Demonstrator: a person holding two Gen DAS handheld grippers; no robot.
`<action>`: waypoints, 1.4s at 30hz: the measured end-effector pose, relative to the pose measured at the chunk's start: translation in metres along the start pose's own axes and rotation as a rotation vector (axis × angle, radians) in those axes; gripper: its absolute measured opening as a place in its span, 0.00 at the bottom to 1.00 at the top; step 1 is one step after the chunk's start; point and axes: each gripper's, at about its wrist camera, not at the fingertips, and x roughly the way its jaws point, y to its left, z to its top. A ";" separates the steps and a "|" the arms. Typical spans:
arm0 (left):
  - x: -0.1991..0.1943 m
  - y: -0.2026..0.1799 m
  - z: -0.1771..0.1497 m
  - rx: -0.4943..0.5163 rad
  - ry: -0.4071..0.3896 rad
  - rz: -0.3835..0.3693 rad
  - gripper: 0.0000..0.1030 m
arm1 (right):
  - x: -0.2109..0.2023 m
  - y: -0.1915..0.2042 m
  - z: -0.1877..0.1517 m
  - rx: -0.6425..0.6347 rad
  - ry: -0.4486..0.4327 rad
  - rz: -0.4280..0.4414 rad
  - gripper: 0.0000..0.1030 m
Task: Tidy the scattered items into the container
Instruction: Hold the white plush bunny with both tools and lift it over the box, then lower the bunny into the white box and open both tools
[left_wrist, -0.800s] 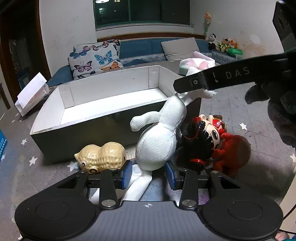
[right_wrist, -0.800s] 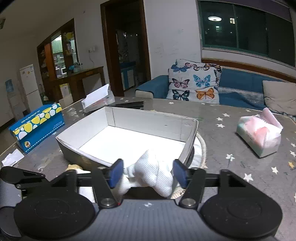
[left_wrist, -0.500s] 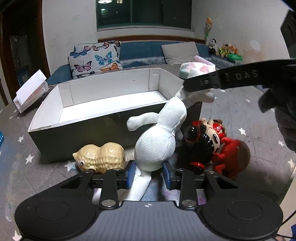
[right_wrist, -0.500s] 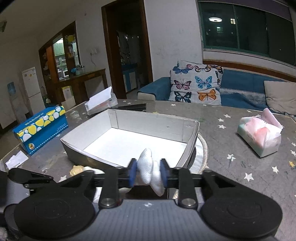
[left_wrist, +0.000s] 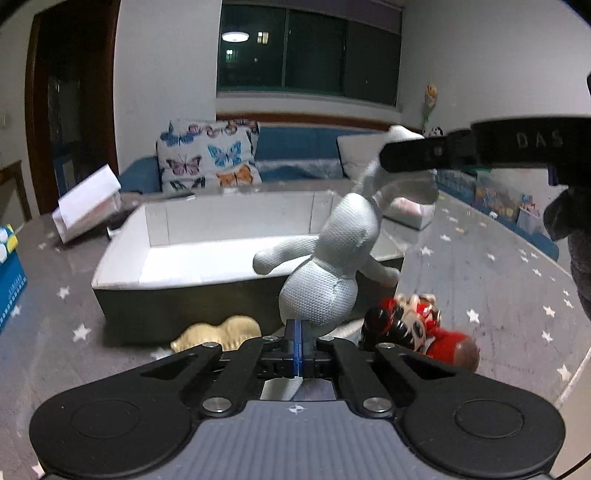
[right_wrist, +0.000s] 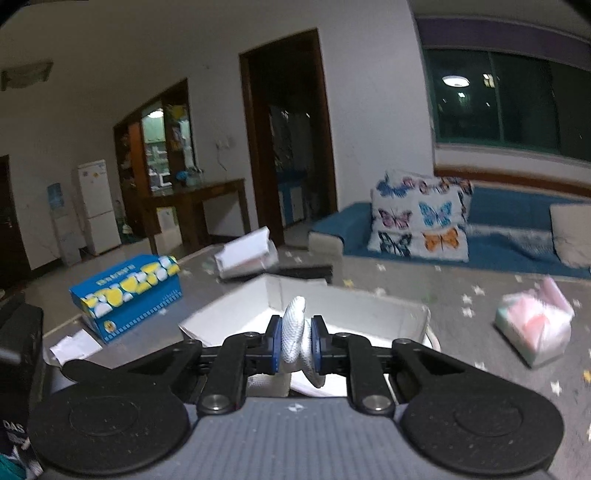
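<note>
The left gripper (left_wrist: 299, 345) pinches a leg of the white mesh-textured plush rabbit (left_wrist: 332, 273), stretched above the table before the white-lined cardboard box (left_wrist: 207, 258); the right gripper (right_wrist: 296, 343) clamps its ear. Peanut toy (left_wrist: 218, 332) and red doll (left_wrist: 417, 332) lie below.

Dim indoor light with a bluish cast. A round ceiling lamp (left_wrist: 235, 36) shows as a reflection in the dark window (right_wrist: 495, 99). Both fisheye views bow walls and darken corners. Motion blur smears the butterfly cushion (right_wrist: 421, 218) and tissue pack (right_wrist: 532, 325).
</note>
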 end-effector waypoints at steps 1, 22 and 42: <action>-0.002 -0.002 0.001 0.007 -0.008 -0.015 0.00 | -0.001 0.002 0.003 -0.007 -0.011 -0.001 0.14; 0.011 0.012 0.009 -0.049 -0.053 0.116 0.22 | 0.009 -0.003 0.022 0.040 -0.032 0.006 0.14; 0.042 -0.007 -0.002 0.243 -0.043 0.264 0.24 | 0.060 -0.064 -0.010 0.193 0.116 -0.079 0.14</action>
